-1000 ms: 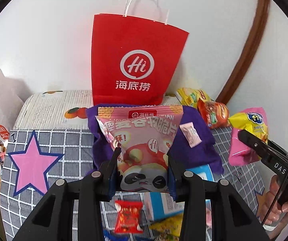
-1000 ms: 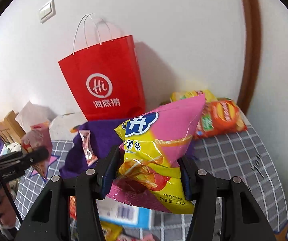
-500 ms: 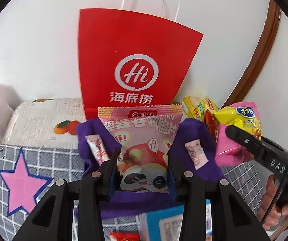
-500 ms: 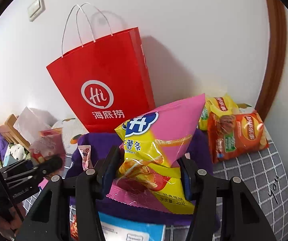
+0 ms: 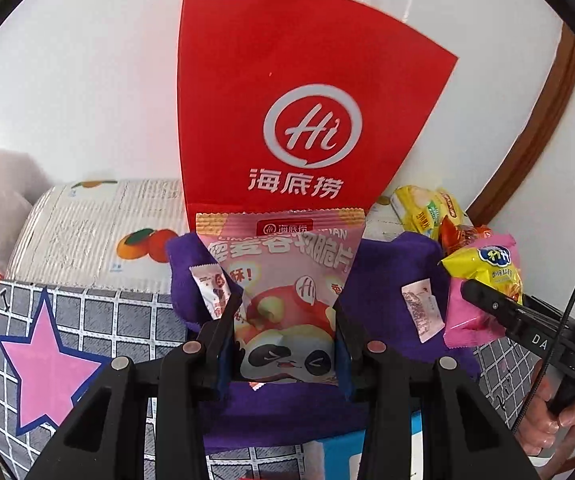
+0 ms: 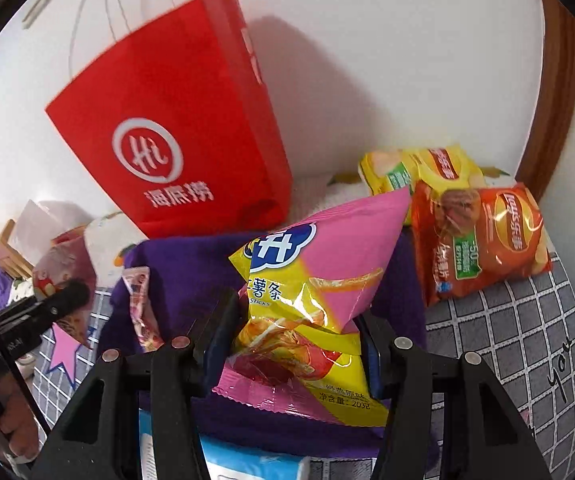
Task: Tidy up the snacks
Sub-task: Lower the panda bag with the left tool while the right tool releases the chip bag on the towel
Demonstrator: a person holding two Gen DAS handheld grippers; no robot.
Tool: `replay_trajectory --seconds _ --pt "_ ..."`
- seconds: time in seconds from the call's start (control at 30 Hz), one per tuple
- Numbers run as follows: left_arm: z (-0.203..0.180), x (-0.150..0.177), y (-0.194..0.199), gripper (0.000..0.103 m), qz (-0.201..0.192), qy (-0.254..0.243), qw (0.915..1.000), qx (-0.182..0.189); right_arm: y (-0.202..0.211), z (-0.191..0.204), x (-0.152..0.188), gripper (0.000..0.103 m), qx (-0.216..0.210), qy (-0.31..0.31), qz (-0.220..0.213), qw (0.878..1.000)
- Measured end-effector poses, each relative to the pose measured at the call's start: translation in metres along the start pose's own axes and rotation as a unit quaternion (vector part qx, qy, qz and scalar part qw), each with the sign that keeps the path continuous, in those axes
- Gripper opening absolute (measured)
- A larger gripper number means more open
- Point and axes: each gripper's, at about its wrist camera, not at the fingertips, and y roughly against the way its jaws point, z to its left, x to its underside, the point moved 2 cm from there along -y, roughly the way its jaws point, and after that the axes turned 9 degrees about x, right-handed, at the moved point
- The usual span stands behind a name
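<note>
Snacks: pink panda crisp packet (image 5: 287,304) pinched in left hand-held gripper (image 5: 285,354) | pink-and-yellow potato stick bag (image 6: 311,300) pinched in right hand-held gripper (image 6: 299,344) | both above soft purple cloth bin (image 5: 387,276) | lower gently, then let go inside.

This looks like a home, most likely a bedroom. Under both grippers lies a grey checked bedspread (image 5: 87,320) printed with a pink star (image 5: 47,364), soft and rumpled as bedding is. Straight ahead a plain white wall (image 6: 367,60) rises, with a curved brown wooden trim (image 6: 559,92) off to the right and a light switch (image 6: 35,8) high on the left. A red paper restaurant carrier bag (image 5: 287,92) leans against that wall, and a purple cloth (image 6: 191,272) is spread on the bed beneath it. To the far left, a bit of pale wooden furniture (image 6: 3,248) shows.
</note>
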Motion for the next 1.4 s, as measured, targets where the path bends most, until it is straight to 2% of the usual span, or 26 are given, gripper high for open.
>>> replay_trajectory --seconds 0.4,0.83,1.07,1.17,1.4 --pt "0.001 0.0 -0.005 0.038 0.003 -0.001 1.0 -0.005 -0.027 0.009 0.008 0.054 0.002 0.018 0.037 0.999" --pt "0.001 0.001 -0.007 0.038 0.005 0.001 1.0 -0.005 -0.035 0.016 0.014 0.054 0.004 0.038 0.053 0.998" --pt "0.003 0.001 -0.006 0.038 0.003 0.004 1.0 -0.006 -0.042 0.023 0.021 0.054 0.01 0.062 0.073 0.995" --pt "0.004 0.001 -0.005 0.038 0.002 0.005 1.0 -0.006 -0.05 0.03 0.026 0.054 0.014 0.083 0.094 0.992" --pt "0.006 0.002 -0.005 0.038 0.002 0.006 1.0 -0.006 -0.059 0.041 0.035 0.054 0.024 0.11 0.107 0.988"
